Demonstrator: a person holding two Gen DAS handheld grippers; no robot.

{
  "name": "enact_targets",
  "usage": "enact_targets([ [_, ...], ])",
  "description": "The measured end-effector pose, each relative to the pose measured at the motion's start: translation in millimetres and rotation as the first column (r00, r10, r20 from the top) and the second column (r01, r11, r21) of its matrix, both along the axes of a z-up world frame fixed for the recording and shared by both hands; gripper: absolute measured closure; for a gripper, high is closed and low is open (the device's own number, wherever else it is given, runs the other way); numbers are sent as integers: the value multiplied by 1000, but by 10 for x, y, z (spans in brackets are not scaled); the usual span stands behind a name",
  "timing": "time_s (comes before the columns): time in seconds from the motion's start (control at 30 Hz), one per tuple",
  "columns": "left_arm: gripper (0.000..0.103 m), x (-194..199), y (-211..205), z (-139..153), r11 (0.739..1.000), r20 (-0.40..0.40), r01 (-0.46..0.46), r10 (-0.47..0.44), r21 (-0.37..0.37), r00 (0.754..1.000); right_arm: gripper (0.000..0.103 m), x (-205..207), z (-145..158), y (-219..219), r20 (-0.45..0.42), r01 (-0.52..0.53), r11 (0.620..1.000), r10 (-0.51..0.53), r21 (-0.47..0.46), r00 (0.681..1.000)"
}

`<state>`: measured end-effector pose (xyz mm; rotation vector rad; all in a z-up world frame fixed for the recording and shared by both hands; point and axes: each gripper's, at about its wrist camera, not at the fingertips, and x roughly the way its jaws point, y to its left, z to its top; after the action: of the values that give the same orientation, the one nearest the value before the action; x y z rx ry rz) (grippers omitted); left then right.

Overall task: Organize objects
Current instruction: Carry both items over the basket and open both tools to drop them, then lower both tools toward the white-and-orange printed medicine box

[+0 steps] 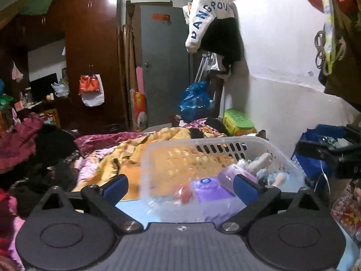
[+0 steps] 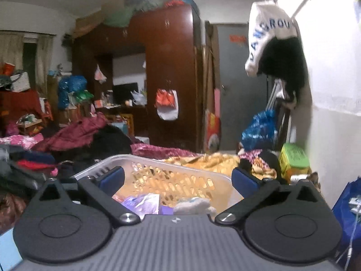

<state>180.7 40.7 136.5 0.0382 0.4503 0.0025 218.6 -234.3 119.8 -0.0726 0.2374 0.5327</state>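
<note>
Both wrist cams look fwd along wide-apart fingers, close above the basket (image 1: 203, 149); shared bkgd: wardrobe (image 2: 171, 67), door (image 1: 164, 67).

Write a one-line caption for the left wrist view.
Open left gripper faces a clear plastic basket holding purple packets, on a cluttered bed.

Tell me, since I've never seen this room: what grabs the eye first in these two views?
Nearest is the clear plastic basket on the bed, holding purple packets and a plush toy, with both open grippers, left and right, just short of it. Behind it lies a rumpled orange-gold blanket. High on the white wall hangs a white garment with blue letters.
</note>
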Motion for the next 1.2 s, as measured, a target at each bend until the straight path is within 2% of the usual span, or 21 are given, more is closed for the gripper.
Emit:
enact_targets([
  [0.1, 3, -336, 73, 179, 999, -11, -19, 20, 25, 1000, 0, -279, 65, -67, 8, 9, 1000, -9, -26, 1000],
  [0.2, 3, -691, 86, 156, 999, -7, -8, 8, 54, 1000, 0, -452, 96, -122, -5, 22, 1000, -22, -7, 1000],
  [0.33, 3, -1045, 133, -138, 998, 22, 37, -38, 57, 999, 0, -686, -27, -119, 27, 0, 1000, 1, -26, 1000],
  [0.43, 3, -1250, 213, -408, 997, 33, 80, -80, 13, 996, 0, -817, -227, -154, 10, -62, 997, 61, 36, 998],
  [0.57, 3, -1479, 335, -817, 984, 94, 166, -159, -65, 983, 0, -1024, -654, -76, 17, -142, 987, 141, 80, 990],
  [0.7, 3, -1526, 356, -1263, 971, 107, 210, -199, -112, 974, 0, -1071, -1050, 9, -3, -223, 962, 226, 157, 974],
  [0.77, 3, -1503, 407, -1445, 966, 106, 220, -207, -137, 973, 0, -1028, -1197, 111, -5, -264, 951, 268, 164, 963],
  [0.9, 3, -1489, 507, -1697, 968, 126, 202, -184, -149, 975, 0, -1007, -1369, 334, -2, -309, 945, 311, 108, 950],
  [1.0, 3, -1470, 555, -1811, 959, 143, 239, -218, -151, 965, 0, -978, -1441, 420, 7, -322, 944, 323, 76, 946],
  [1.2, 3, -1443, 600, -1994, 948, 144, 275, -254, -162, 957, 14, -897, -1596, 603, -48, -364, 931, 365, 35, 930],
])
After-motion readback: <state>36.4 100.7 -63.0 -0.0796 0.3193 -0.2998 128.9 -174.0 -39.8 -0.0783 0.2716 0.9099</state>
